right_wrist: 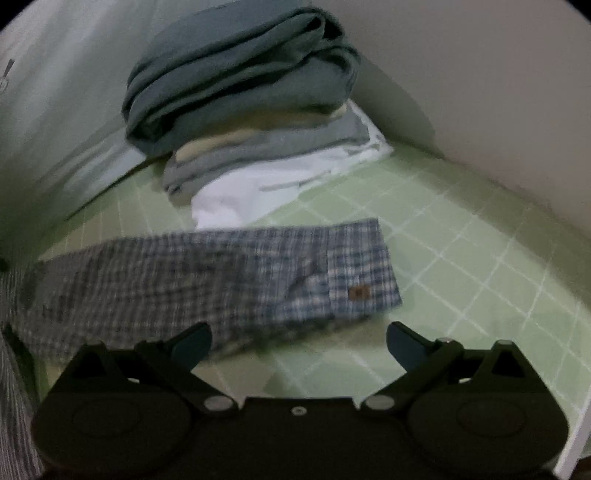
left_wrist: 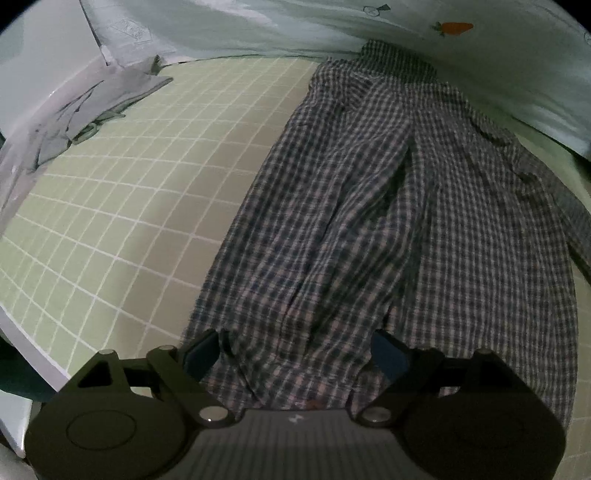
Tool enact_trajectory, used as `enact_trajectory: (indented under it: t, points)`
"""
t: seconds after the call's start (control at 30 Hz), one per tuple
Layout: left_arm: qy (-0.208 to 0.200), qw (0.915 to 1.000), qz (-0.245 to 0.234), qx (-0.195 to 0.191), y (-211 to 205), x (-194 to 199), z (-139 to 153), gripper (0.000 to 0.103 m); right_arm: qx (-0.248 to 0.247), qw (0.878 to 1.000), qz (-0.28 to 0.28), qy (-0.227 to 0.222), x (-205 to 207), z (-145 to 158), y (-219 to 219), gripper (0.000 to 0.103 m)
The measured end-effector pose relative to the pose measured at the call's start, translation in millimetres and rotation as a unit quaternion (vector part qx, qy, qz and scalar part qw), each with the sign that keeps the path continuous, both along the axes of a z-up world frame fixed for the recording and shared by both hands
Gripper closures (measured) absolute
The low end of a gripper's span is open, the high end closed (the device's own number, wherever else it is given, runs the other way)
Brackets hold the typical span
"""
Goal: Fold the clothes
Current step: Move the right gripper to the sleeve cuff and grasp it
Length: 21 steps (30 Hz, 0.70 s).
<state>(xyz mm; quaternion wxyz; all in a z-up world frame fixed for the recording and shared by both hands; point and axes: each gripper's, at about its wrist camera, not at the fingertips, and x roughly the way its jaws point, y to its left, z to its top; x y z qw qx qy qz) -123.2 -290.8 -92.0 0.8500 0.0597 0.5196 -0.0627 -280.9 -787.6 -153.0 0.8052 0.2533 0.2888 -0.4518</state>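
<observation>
A blue-and-white plaid shirt (left_wrist: 388, 206) lies spread lengthwise on the green grid mat (left_wrist: 140, 192), collar at the far end. My left gripper (left_wrist: 295, 354) is open, its jaws wide apart on either side of the shirt's near hem, with cloth lying between them. In the right wrist view the shirt's sleeve (right_wrist: 207, 280) stretches across the mat (right_wrist: 461, 266), its cuff (right_wrist: 362, 280) with a brown button at the right end. My right gripper (right_wrist: 299, 343) is open and empty, just in front of the sleeve near the cuff.
A stack of folded clothes (right_wrist: 251, 110) sits beyond the sleeve against the wall. A pale grey garment (left_wrist: 92, 107) lies crumpled at the mat's far left. A light sheet with a carrot print (left_wrist: 454, 27) borders the back. The mat's white edge (left_wrist: 33, 354) runs near left.
</observation>
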Motion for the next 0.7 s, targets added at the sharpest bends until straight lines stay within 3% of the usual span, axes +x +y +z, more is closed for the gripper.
enact_trajectory:
  t: [0.23, 0.37, 0.57, 0.63, 0.7]
  points:
    - [-0.004, 1.0, -0.003, 0.009, 4.2, 8.3, 4.7, 0.014, 0.008, 1.0, -0.022, -0.003, 10.5, -8.5, -27.3, 0.001]
    - [-0.007, 0.9999, -0.006, 0.01, 5.6, 12.8, 8.7, 0.014, 0.006, 0.999, -0.018, 0.028, 19.2, -14.5, -34.7, 0.002]
    - [-0.004, 0.9997, -0.016, 0.018, 15.1, 19.1, 13.5, 0.013, 0.008, 0.998, -0.008, 0.061, 23.8, -13.3, -39.9, 0.016]
    - [-0.002, 0.9998, -0.016, 0.013, 19.6, 26.0, 14.9, 0.013, 0.007, 0.998, 0.003, 0.062, 24.6, -11.0, -40.2, 0.03]
    - [-0.004, 0.9999, -0.015, 0.005, 23.6, 35.7, 16.1, 0.013, 0.002, 0.998, 0.015, 0.068, 28.2, -6.7, -39.2, 0.072]
